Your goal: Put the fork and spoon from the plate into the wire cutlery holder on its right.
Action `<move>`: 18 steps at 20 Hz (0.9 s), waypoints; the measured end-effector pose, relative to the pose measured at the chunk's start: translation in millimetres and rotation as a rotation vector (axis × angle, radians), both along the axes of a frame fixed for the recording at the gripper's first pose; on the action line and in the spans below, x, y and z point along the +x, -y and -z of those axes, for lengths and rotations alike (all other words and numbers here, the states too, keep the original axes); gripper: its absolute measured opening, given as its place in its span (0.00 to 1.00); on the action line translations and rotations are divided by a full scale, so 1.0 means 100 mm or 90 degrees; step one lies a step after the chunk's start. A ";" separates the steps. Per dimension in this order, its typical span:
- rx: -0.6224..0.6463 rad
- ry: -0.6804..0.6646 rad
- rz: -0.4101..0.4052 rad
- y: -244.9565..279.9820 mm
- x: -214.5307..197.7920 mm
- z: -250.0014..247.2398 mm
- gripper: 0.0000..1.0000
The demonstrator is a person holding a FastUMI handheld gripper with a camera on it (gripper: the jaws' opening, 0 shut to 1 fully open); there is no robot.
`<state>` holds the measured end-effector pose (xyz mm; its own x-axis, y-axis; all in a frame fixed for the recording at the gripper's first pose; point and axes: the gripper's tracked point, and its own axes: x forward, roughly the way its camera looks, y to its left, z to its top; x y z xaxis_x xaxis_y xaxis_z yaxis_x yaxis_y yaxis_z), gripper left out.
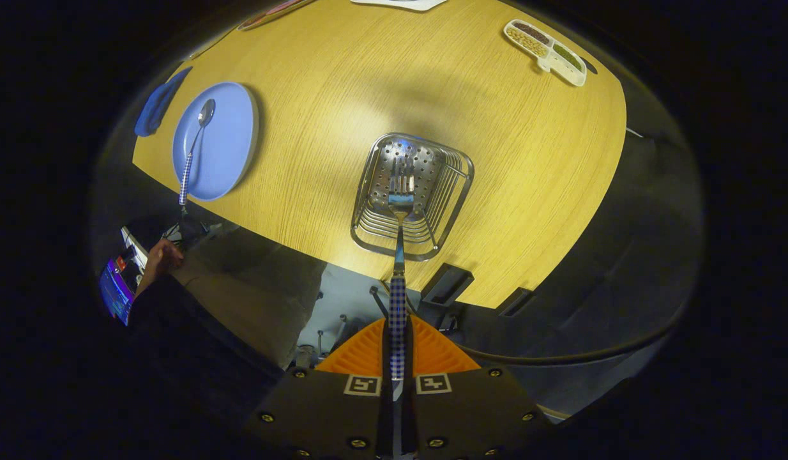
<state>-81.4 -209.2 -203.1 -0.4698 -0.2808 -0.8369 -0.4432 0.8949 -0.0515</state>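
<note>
Your gripper (397, 358) is pinching the fork (399, 255) by its blue-checked handle, both orange fingers (362, 354) pressed tight on either side of it. The fork runs straight out toward 12 o'clock from the fingers, and its tines hang over the open mouth of the wire cutlery holder (412, 195); can't tell from this angle whether the tines touch the perforated metal or just float above it.

The holder sits on the wooden worktop (343, 96), near the edge closest to you. At about 8 o'clock from the gripper there's a hand (161, 259) with a dark sleeve (148, 306), off the worktop's edge, beside something with a lit screen.

Further out, at roughly 10 o'clock from the holder and well apart from it, you've got the blue plate (231, 144). The spoon (193, 153) lies on it, bowl pointing away from you, checked handle sticking out over the plate's near rim. Just beyond the plate, a blue cloth (156, 105) sits at the worktop's edge.

Way out at about 1 o'clock, across the worktop, there's a white divided tray (547, 45) with three compartments of something grainy.
</note>
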 end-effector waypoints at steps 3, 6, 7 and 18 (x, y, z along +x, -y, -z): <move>-0.008 -0.009 0.015 0.00 0.07 0.07 0.07; -0.007 -0.015 0.031 -0.03 0.14 0.09 0.11; -0.006 -0.012 0.035 -0.03 0.17 0.10 0.12; 0.058 0.073 0.114 -0.08 0.16 -0.11 0.88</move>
<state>-65.8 -200.8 -191.8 -0.4061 -0.1219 -0.9057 -0.2724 0.9621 -0.0074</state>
